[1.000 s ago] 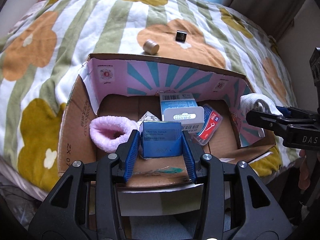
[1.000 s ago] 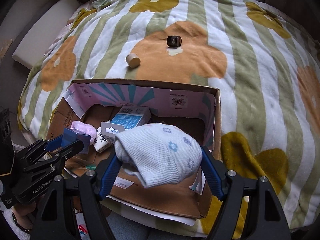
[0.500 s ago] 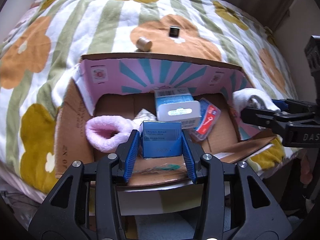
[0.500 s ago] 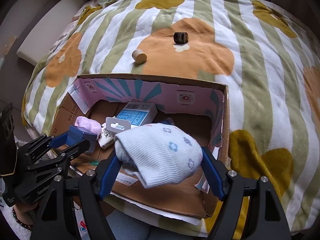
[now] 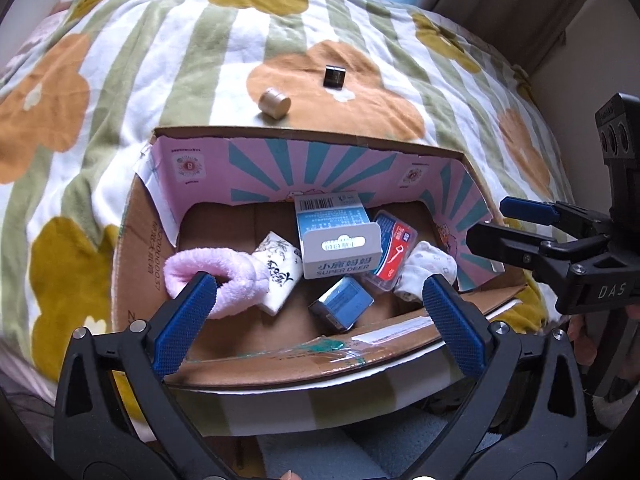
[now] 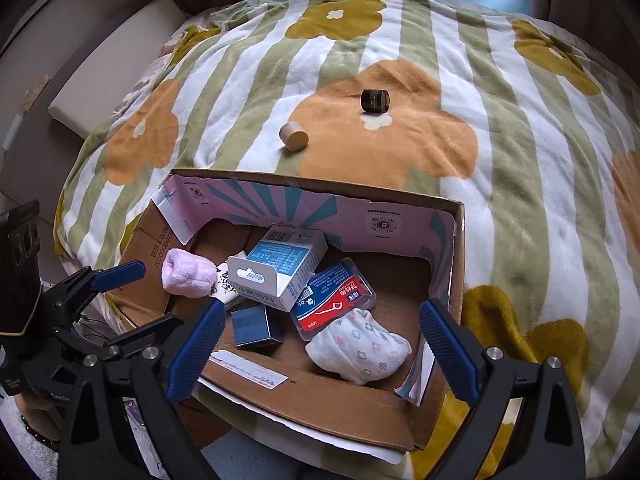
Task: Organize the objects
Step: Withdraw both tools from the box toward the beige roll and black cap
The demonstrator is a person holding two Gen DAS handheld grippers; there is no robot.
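Both grippers, L point(image 5: 316, 312) & R point(image 6: 320, 342), fingers wide, empty, over box point(image 6: 458, 264). Tan jar point(image 6: 294, 136) & black jar point(image 6: 375, 101) lie ahead beyond far wall; R looks nearer.

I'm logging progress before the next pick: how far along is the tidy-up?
Done: the open cardboard box holds the small dark-blue carton, white flower-print sock, fluffy pink sock, tall blue-and-white carton and red-and-blue floss-pick case. In hand: nothing; the left tongs and right tongs are both open. Left: the beige cylindrical jar and black round jar on the floral blanket.
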